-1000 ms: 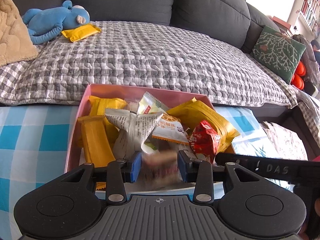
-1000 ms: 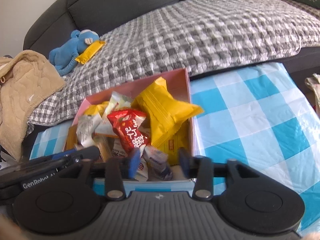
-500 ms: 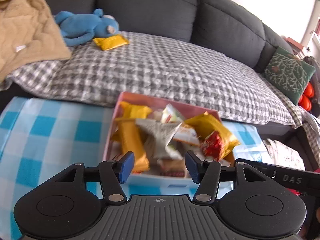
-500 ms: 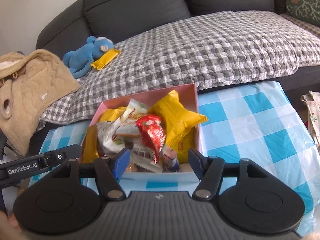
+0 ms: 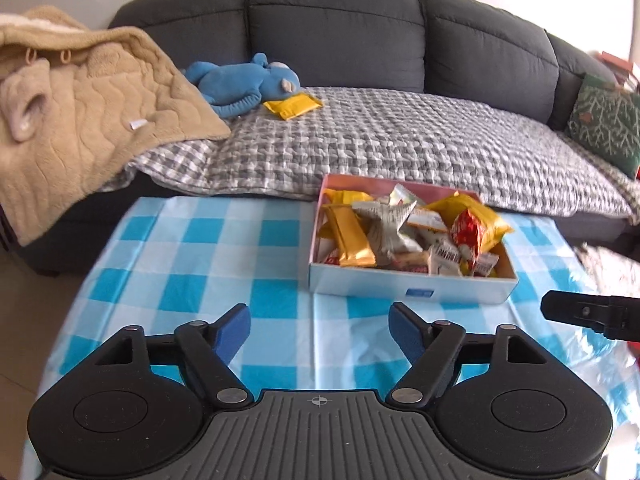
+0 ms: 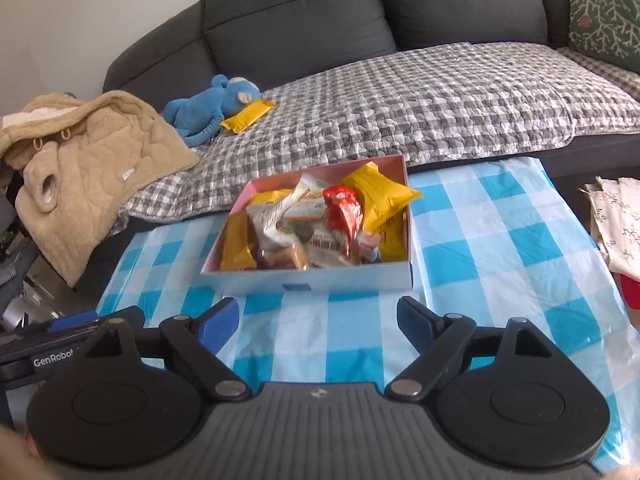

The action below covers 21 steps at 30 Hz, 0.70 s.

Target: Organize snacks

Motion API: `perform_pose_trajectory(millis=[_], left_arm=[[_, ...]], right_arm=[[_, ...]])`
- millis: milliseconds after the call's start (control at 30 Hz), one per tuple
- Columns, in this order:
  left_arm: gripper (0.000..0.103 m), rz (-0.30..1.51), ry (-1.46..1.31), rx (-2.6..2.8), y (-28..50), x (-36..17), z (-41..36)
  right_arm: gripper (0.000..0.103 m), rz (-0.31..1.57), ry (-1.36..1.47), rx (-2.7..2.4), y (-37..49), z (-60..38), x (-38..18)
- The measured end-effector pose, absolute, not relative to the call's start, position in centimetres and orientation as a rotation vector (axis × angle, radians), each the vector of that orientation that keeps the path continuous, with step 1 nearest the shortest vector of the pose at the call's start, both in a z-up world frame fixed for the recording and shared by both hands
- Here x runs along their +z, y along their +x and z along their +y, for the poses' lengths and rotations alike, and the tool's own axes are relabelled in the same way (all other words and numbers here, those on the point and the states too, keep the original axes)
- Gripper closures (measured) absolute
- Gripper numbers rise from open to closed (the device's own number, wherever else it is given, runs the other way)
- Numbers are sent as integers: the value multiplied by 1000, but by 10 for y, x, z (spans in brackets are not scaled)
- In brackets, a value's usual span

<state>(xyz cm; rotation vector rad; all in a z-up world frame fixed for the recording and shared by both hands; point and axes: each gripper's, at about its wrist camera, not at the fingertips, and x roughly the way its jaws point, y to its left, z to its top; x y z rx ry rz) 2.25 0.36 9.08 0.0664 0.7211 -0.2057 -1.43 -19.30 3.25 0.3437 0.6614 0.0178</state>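
A pink-lined white box point(image 5: 412, 290) full of snack packets stands on the blue checked tablecloth point(image 5: 200, 256); it also shows in the right wrist view point(image 6: 320, 280). Yellow packets point(image 5: 350, 236), a silver packet point(image 5: 384, 220) and a red packet point(image 6: 344, 216) lie in it. One more yellow packet point(image 5: 292, 105) lies on the sofa by the blue plush toy point(image 5: 244, 80). My left gripper point(image 5: 320, 330) is open and empty, above the cloth in front of the box. My right gripper point(image 6: 318, 324) is open and empty, also in front of the box.
A dark grey sofa point(image 5: 336, 32) with a grey checked cover point(image 5: 380, 148) stands behind the table. A beige quilted garment point(image 5: 80, 108) lies at its left end. A green cushion point(image 5: 604, 124) sits at its right. Patterned cloth point(image 6: 618, 220) lies right of the table.
Both grippers pulled back from the box and opened wide. A second ago the left gripper was closed in among the packets; it now holds nothing and the box stands farther ahead.
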Motion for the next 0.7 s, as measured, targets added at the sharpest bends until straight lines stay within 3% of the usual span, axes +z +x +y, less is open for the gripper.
perform_pose_trajectory(millis=[167,300,700], left_arm=[[12,689,99,-191,2,92,4],[8,688,85,-197,-3,91,6],[2,688,89,-171,5,87,3]], right_arm=[[6,663,234,-9,-32,-175,26],[0,649,215,-13,-33,-172,26],[0,655,199,-46,-29,-168,22]])
